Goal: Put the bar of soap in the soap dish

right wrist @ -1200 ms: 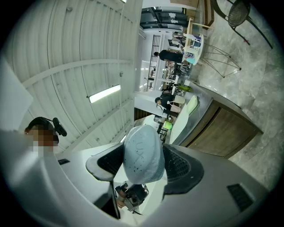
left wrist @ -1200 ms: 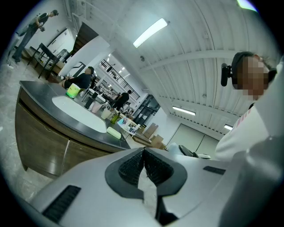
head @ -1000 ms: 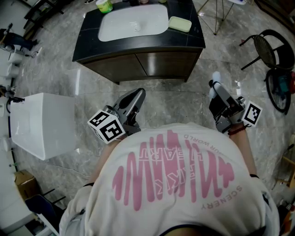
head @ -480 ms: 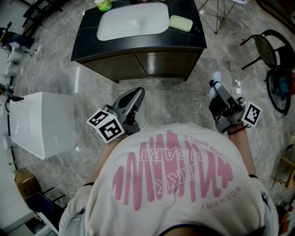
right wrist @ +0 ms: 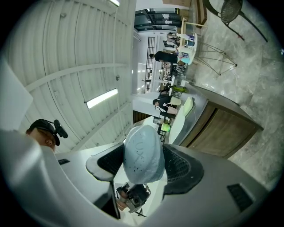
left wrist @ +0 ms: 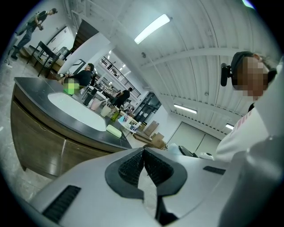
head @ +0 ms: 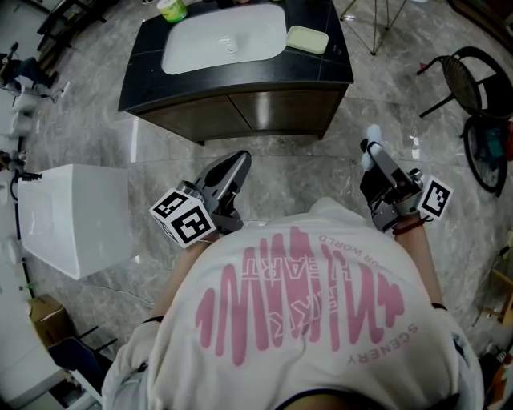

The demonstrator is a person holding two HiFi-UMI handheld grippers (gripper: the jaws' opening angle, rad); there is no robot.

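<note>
A pale bar of soap (right wrist: pixel 143 153) sits clamped between the jaws of my right gripper (right wrist: pixel 144 166). In the head view this gripper (head: pixel 371 150) hangs at my right side above the floor, the soap (head: pixel 373 134) poking out of its tip. The pale green soap dish (head: pixel 308 39) lies on the black vanity top (head: pixel 333 68), to the right of the white basin (head: pixel 224 38). It also shows in the left gripper view as the dish (left wrist: pixel 113 131). My left gripper (head: pixel 238 162) is shut on nothing, held low in front of the vanity, its jaws (left wrist: pixel 143 154) touching.
A green cup (head: pixel 171 9) stands at the basin's far left. A white box (head: pixel 76 216) sits on the marble floor to my left. To the right are a black chair (head: pixel 473 80) and thin stand legs (head: pixel 377 24). Wooden cabinet doors (head: pixel 276 108) face me.
Both grippers hold the same pose. The vanity has slid slightly left in the head view.
</note>
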